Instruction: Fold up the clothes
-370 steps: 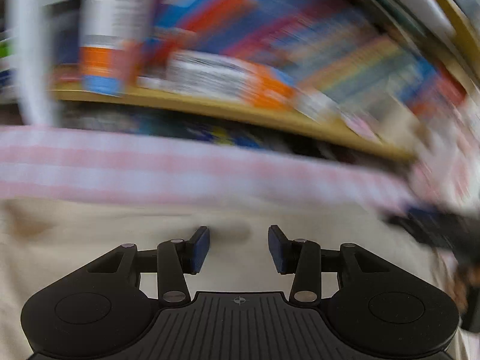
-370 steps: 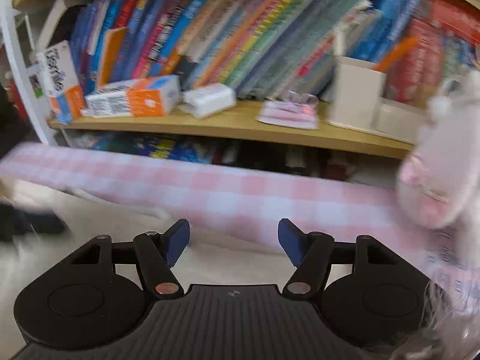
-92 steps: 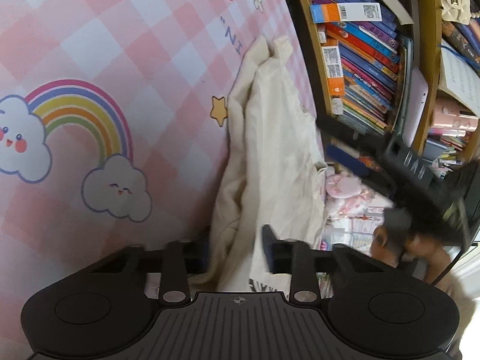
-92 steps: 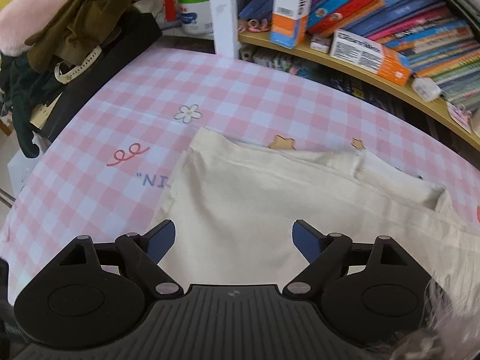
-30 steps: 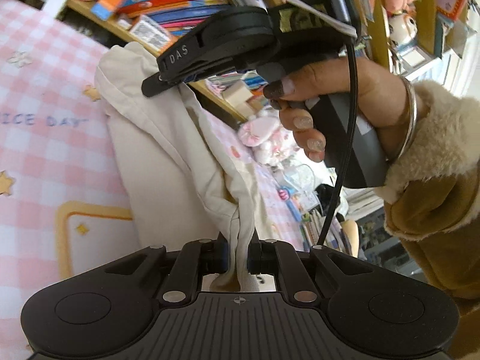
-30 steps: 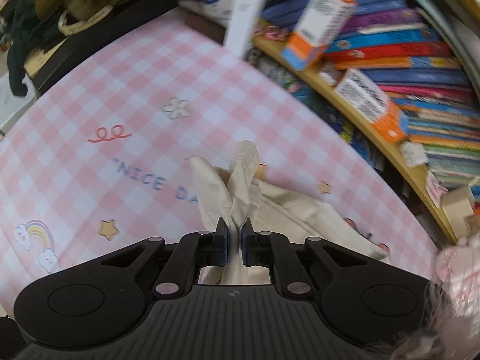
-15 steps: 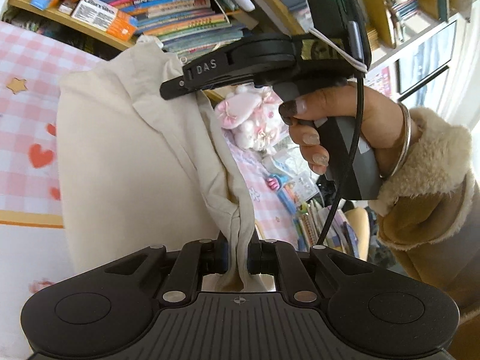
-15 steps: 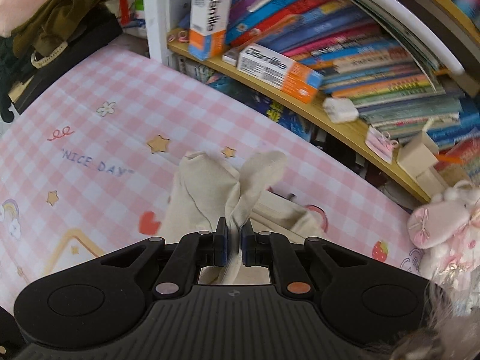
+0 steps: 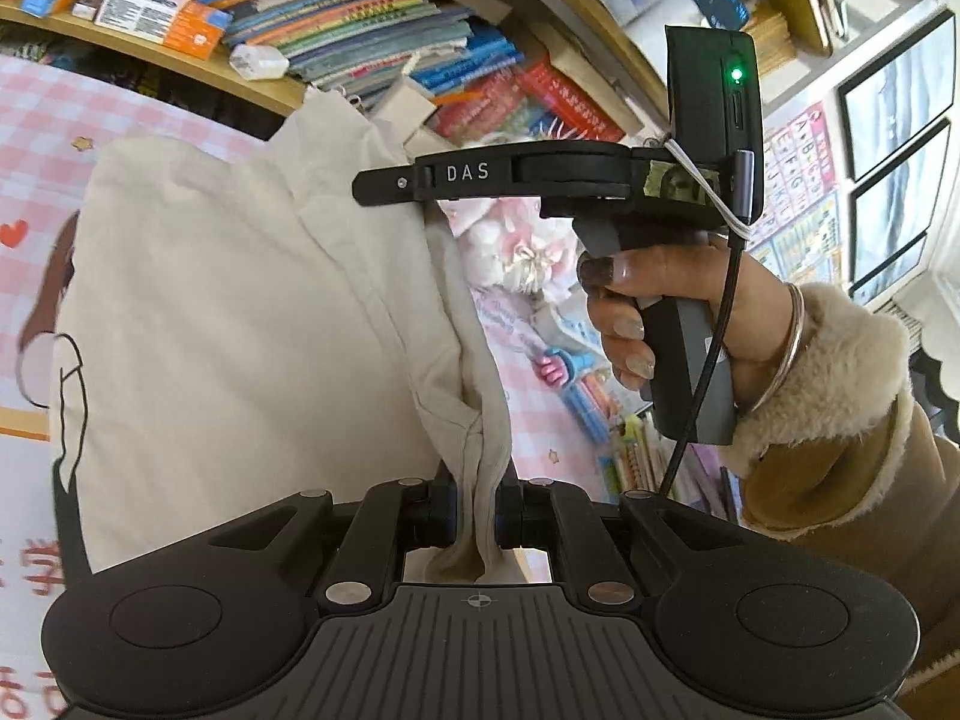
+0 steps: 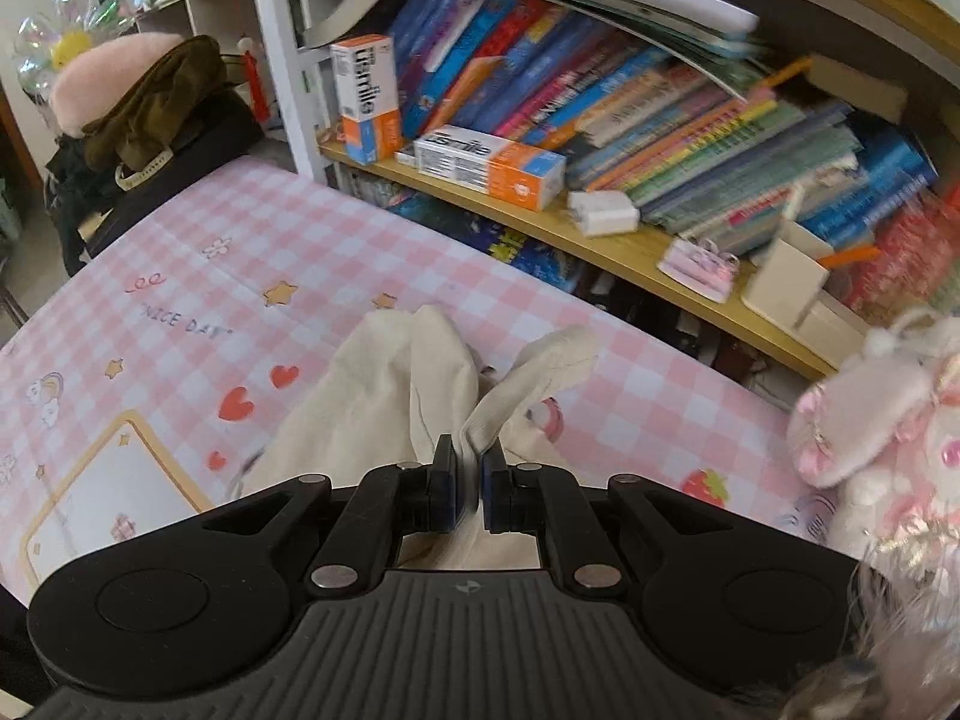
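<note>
A cream garment point(image 9: 240, 324) hangs lifted above the pink checked tabletop point(image 10: 252, 264), held by both grippers. My left gripper point(image 9: 477, 501) is shut on a bunched edge of it. In the left wrist view my right gripper point(image 9: 414, 189) is seen from the side, held by a hand, gripping the garment's upper edge. In the right wrist view the right gripper point(image 10: 471, 480) is shut on a fold of the garment point(image 10: 384, 414), which drapes down onto the table.
A wooden bookshelf point(image 10: 600, 240) full of books runs along the table's far edge, with an orange and white box point(image 10: 489, 165) on it. A pink plush toy point(image 10: 876, 420) sits at the right. Piled dark clothes point(image 10: 150, 120) lie at the far left.
Both grippers have carried the garment to the right along the table, toward the plush toy. Both stay shut on the cloth, and more of it hangs spread between them.
</note>
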{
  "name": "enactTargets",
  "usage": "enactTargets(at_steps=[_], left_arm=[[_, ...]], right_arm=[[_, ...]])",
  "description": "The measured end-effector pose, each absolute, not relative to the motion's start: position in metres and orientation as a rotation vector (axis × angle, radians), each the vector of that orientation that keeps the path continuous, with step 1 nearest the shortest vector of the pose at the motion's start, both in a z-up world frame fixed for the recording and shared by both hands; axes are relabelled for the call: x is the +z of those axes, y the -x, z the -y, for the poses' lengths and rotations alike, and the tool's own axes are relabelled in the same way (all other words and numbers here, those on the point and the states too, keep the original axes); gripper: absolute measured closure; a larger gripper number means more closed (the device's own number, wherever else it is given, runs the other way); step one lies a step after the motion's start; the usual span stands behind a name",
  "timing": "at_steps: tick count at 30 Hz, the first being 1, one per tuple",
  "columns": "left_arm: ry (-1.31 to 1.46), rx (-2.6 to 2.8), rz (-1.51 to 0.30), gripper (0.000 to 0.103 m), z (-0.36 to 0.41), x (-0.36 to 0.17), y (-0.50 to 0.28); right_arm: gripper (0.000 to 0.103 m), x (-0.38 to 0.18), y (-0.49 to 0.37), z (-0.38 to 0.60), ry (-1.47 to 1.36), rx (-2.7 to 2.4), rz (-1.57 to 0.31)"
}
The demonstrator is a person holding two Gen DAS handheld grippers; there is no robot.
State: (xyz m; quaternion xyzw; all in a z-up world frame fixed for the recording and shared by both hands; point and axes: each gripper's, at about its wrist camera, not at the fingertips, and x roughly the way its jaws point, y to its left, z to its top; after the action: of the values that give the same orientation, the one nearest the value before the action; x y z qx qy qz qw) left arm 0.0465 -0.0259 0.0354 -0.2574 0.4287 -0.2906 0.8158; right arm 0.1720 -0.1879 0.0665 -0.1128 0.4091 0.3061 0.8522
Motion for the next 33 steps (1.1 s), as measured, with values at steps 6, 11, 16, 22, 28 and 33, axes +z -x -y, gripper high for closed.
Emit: enactTargets(at_steps=[6,11,16,22,28,33], left_arm=[[0.51,-0.585,-0.969,0.094,0.059,0.025,-0.048],[0.461,-0.541,-1.062,0.085,0.084,0.007,-0.048],[0.49,-0.642,-1.129,0.067,0.095,0.0,-0.037],[0.35,-0.533,-1.094,0.056,0.064,0.001,-0.007],[0.129,-0.333,-1.034,0.056,0.027,0.0,0.025],[-0.088,-0.236,-0.976,0.043,0.016,-0.001,0.048]], right_arm=[[0.096,0.047,-0.173,0.227,0.198,0.647,-0.866],[0.095,0.019,-0.177,0.247,0.154,0.637,-0.919],[0.057,-0.009,-0.176,0.268,0.098,0.526,-0.974],[0.054,-0.005,-0.134,0.309,-0.051,0.455,-0.951],[0.052,-0.011,-0.051,0.341,-0.187,0.464,-1.024],[0.052,-0.017,-0.011,0.35,-0.354,0.468,-1.088]])
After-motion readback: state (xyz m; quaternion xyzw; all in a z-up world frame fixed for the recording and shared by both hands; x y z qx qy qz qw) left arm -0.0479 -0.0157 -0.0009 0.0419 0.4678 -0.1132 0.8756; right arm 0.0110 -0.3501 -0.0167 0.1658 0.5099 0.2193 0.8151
